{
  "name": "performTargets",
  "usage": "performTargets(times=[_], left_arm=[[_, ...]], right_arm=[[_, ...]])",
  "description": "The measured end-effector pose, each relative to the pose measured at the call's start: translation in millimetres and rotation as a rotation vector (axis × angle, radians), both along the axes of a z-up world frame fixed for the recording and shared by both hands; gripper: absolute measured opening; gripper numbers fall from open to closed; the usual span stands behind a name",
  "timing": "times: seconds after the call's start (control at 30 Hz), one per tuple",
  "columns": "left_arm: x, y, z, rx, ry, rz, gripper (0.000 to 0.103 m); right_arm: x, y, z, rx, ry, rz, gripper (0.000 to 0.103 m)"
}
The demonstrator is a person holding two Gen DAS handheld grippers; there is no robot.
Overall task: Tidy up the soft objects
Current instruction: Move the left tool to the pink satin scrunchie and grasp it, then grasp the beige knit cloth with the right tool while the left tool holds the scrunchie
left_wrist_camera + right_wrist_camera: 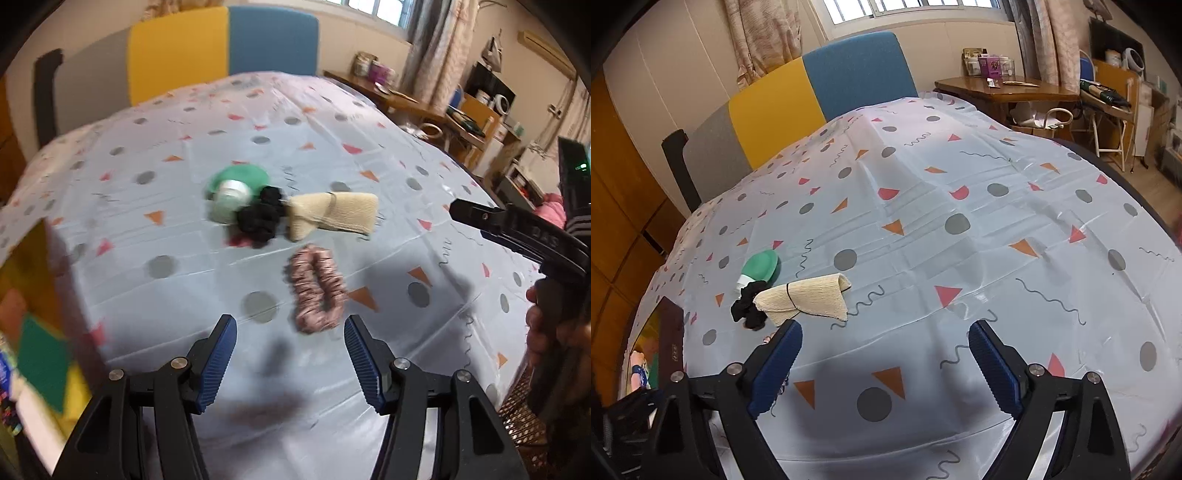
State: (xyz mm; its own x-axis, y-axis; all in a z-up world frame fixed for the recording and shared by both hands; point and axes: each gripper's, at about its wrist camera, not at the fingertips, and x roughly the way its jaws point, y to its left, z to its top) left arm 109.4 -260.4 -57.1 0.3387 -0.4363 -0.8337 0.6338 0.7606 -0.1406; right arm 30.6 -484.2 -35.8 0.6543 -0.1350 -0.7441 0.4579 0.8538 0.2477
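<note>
Left tool (290, 334) spread wide, empty, just short of pink scrunchie (317, 288) on worktop (177, 236). Right tool (884, 341) likewise agape, empty. Beige cloth (809, 299) touching black scrunchie (750, 304), beside green pad (761, 264).

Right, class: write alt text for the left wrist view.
Open left hand-held gripper hovers over a patterned tablecloth, just short of a pink scrunchie. Beyond lie a black scrunchie, beige cloth and green item.
</note>
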Motion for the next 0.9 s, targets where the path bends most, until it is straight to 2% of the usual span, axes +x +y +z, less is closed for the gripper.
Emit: performTargets(times=[0.23,0.5,0.53,0.57,0.63,0.9], left_arm=[[22.7,-42.7,-28.8,0.060,0.039,-0.010,0.061],[37.5,-63.7,-47.7,0.102,0.041,-0.005,0.060],[37.7,-64.8,-50.6,0.115,0.033,-0.006,0.053],[35.6,-65.4,-50.1,0.122,-0.004,-0.012,0.040],[33.1,-62.9,-49.2,0.108,-0.013,-0.028,0.024],[9.0,-15.3,-38.9,0.068,-0.036,0.021,0.022]], right_arm=[[-0.3,-0.8,1.9,0.019,-0.013,0.004,0.093],[0.1,-4.8,2.0,0.035,-0.016,-0.012,0.093],[0.3,-4.3,2.1,0.029,-0.014,-0.012,0.093],[0.5,-4.4,2.1,0.025,-0.013,-0.012,0.093],[1.0,-2.9,2.3,0.012,-0.012,-0.007,0.093],[5.5,6.7,-4.3,-0.007,0.022,0.041,0.093]])
